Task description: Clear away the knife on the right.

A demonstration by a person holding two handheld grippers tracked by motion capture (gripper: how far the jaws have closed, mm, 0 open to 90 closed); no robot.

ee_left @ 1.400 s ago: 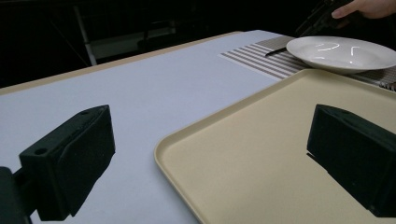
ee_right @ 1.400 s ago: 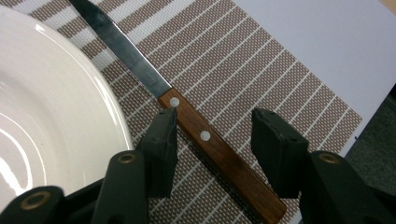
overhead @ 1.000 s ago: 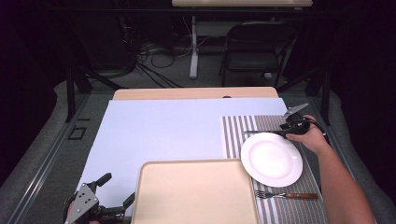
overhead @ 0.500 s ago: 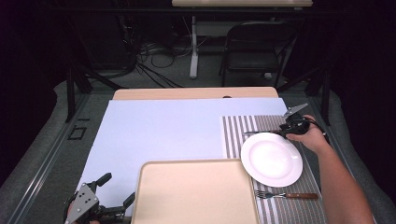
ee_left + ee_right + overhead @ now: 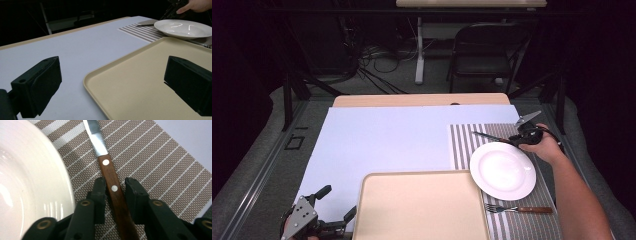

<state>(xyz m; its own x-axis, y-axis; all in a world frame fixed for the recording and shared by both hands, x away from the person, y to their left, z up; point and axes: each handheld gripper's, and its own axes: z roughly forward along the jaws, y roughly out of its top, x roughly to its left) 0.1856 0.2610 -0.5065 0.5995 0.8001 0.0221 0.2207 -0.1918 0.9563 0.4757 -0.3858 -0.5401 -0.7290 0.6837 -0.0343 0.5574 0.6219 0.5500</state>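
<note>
Knife [image 5: 111,181] between right tool [image 5: 115,185] jaws (handle)

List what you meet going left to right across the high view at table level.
Left gripper → beige tray → white plate → right gripper, its jaws either side of the knife handle on the striped placemat.

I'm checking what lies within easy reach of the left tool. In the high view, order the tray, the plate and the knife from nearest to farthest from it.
From the left tool:
1. Tray, right beside it at the near edge.
2. Plate, farther right on the striped placemat.
3. Knife, beyond the plate, at the right tool.
</note>
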